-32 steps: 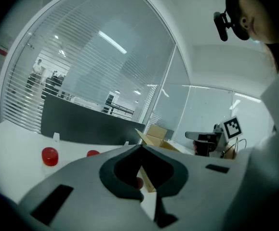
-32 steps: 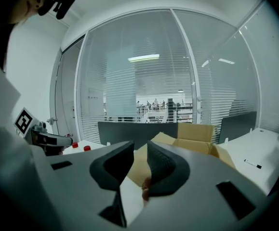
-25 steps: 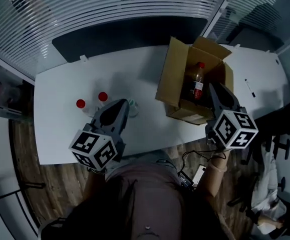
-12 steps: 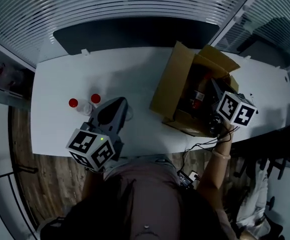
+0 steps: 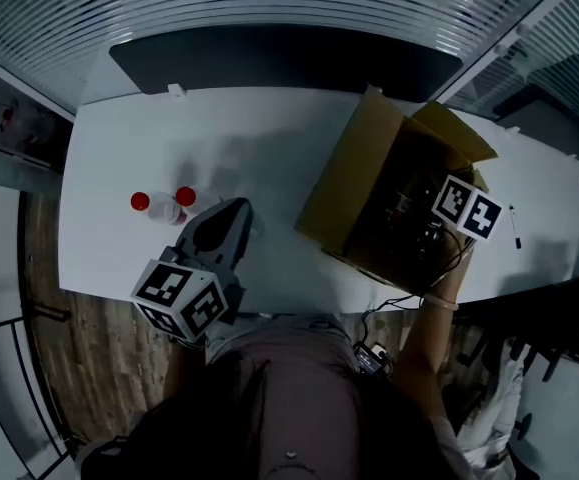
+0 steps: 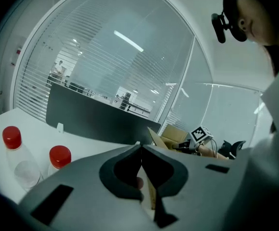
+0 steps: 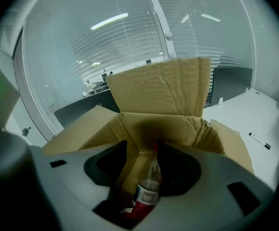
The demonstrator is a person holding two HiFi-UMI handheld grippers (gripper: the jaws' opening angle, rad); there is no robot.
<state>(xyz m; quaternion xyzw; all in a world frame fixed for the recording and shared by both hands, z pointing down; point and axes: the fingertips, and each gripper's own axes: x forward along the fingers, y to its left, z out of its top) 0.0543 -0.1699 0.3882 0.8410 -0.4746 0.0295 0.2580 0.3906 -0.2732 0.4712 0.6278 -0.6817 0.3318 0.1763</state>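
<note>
Inside the box: One bottle, the box bottle point(image 7: 146, 191), is down in the brown box point(image 7: 158, 88). So, as far as I can tell, that one is in its place.

Outside the box: Two more bottles are not in the box. The near bottle point(image 6: 59, 159) and the far bottle point(image 6: 19, 158) stand on the white table point(image 5: 269, 138), well apart from the box.

Right gripper: The right gripper point(image 7: 143, 144) reaches down into the box. Its jaws are apart and the box bottle stands between them. They do not seem to squeeze it.

Left gripper: The left gripper point(image 6: 140, 148) has its jaws pressed together with nothing in them. It hangs over the front of the table, just beside the two table bottles.

How the box bottle looks: It is clear, with a thin neck and a red top. It has a red and white label low down. It leans a little to one side.

How the box looks: Its flaps are open, and one big flap stands up at the back. It sits on the right part of the table.

How the table bottles look: Both are clear with red caps. They stand upright, close to each other.
</note>
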